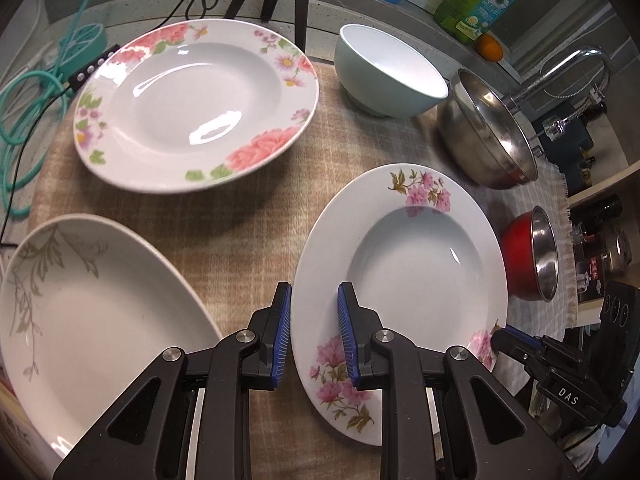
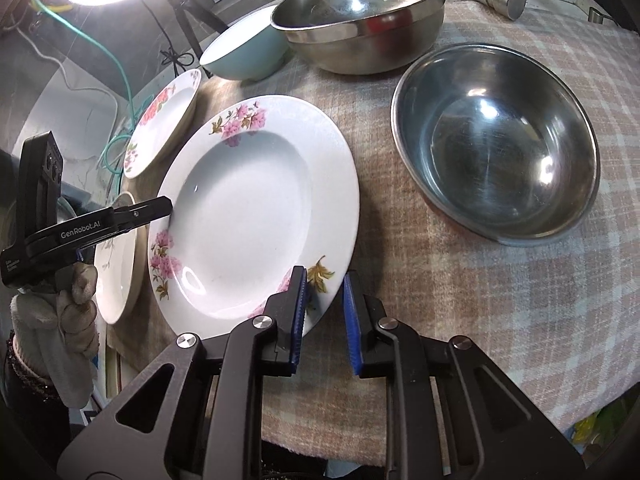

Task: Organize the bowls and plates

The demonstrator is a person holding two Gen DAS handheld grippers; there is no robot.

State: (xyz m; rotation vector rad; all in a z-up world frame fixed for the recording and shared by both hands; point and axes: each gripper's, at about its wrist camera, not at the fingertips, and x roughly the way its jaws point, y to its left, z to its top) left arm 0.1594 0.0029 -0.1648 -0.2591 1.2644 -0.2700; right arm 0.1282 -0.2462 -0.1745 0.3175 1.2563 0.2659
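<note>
Pink-flower plate [image 1: 404,280] lies on checked cloth [image 2: 460,300], gripped from both sides. Left gripper [image 1: 314,334] narrow, pads astride plate's left rim, seemingly pinching it. Right gripper [image 2: 324,316] narrow, straddling opposite rim; contact unclear. Steel bowl [image 2: 496,144] right of plate. Peony plate [image 1: 196,108] beyond plate. Grey-leaf plate [image 1: 100,320] left of plate.

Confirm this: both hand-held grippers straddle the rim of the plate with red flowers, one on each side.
Wrong plate. Both hand-held grippers, left and right, straddle the rim of the pink-flowered plate; the right wrist view shows both. The red-flowered plate sits untouched behind it.
</note>
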